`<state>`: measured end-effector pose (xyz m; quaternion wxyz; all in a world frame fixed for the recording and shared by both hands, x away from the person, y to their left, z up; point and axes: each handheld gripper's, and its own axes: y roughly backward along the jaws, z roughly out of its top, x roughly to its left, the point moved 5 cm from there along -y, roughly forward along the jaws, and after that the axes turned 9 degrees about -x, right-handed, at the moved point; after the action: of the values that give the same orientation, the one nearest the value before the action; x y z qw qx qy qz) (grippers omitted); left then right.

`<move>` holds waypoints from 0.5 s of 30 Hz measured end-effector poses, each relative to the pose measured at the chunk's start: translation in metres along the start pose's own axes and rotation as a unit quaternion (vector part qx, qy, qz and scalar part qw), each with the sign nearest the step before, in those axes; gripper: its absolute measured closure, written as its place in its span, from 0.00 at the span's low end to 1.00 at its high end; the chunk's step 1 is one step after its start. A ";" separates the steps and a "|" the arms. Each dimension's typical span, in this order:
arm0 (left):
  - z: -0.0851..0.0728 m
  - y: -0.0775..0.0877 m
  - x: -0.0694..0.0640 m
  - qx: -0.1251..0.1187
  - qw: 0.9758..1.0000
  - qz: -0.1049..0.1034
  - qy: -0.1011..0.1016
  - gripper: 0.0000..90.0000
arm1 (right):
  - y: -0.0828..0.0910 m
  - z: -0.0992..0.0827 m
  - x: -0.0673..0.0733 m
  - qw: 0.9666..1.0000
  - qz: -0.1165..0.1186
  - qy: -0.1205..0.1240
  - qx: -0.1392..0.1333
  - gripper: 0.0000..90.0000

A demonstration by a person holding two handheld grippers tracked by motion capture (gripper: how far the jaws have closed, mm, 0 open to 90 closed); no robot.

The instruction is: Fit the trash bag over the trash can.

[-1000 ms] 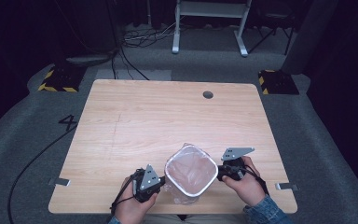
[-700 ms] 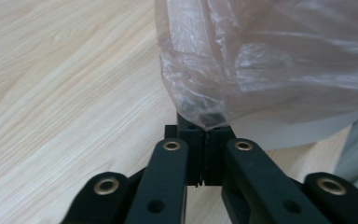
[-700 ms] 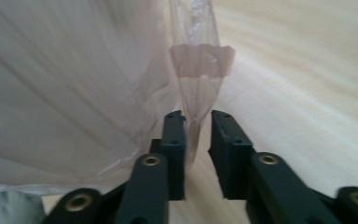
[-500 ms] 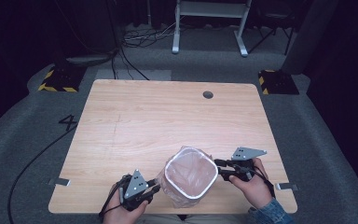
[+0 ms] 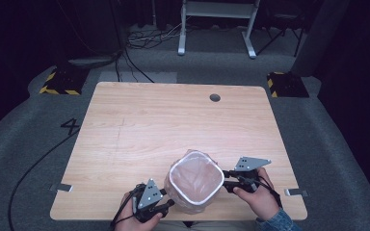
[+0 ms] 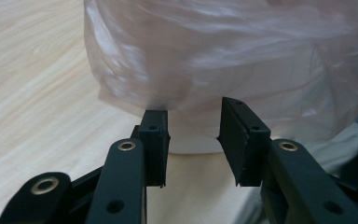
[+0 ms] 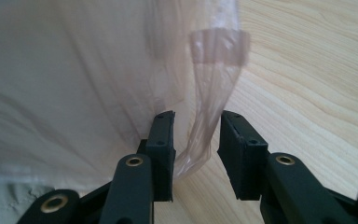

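- Standing near the bottom centre of the high view, a small white bin (image 5: 195,185) lined with a thin pinkish plastic bag (image 5: 195,175) rests on the wooden table (image 5: 173,125), close to the table's near edge.
- The bag's film drapes over the bin's rim and hangs down its outer sides, wrinkled and translucent.
- The left gripper (image 5: 166,206) sits at the bottom of the high view, just left of the bin, with the person's left hand (image 5: 134,220) wrapped around its body.
- In the left gripper view its jaws stand apart with bare gap between them; they have just been opening, and the pads press on nothing. The bag's lower fold (image 6: 168,100) hangs right at the jaw tips, and the left tip seems to touch the film.
- The right gripper (image 5: 225,179) lies to the right of the bin in the high view, held by the person's right hand (image 5: 255,195), and points left toward the bin's side.
- In the right gripper view its jaws are also parted, having just closed a little; a twisted strip of the bag (image 7: 209,126) dangles down through the gap, close to the left pad, without being pinched.
- The bin's bagged wall (image 7: 74,84) fills the left of that view, the table (image 7: 307,70) its right.
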<state>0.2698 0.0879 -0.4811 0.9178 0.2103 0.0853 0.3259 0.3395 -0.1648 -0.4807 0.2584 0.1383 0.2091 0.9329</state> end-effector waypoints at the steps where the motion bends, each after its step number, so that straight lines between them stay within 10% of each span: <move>1: 0.000 -0.002 0.002 0.000 1.000 0.007 -0.003 0.69 | 0.000 -0.001 0.001 1.000 -0.005 -0.001 0.002 0.75; 9: 0.005 -0.011 0.037 -0.011 0.998 0.065 0.006 0.66 | -0.001 -0.012 0.019 1.000 0.013 0.000 0.020 0.75; 15: 0.003 0.013 0.042 -0.027 0.998 0.051 0.028 0.58 | 0.006 -0.008 0.022 1.000 0.020 0.005 0.003 0.61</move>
<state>0.2956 0.1223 -0.4738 0.9025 0.1806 0.0913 0.3803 0.3156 -0.1599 -0.4822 0.2384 0.1387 0.2109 0.9378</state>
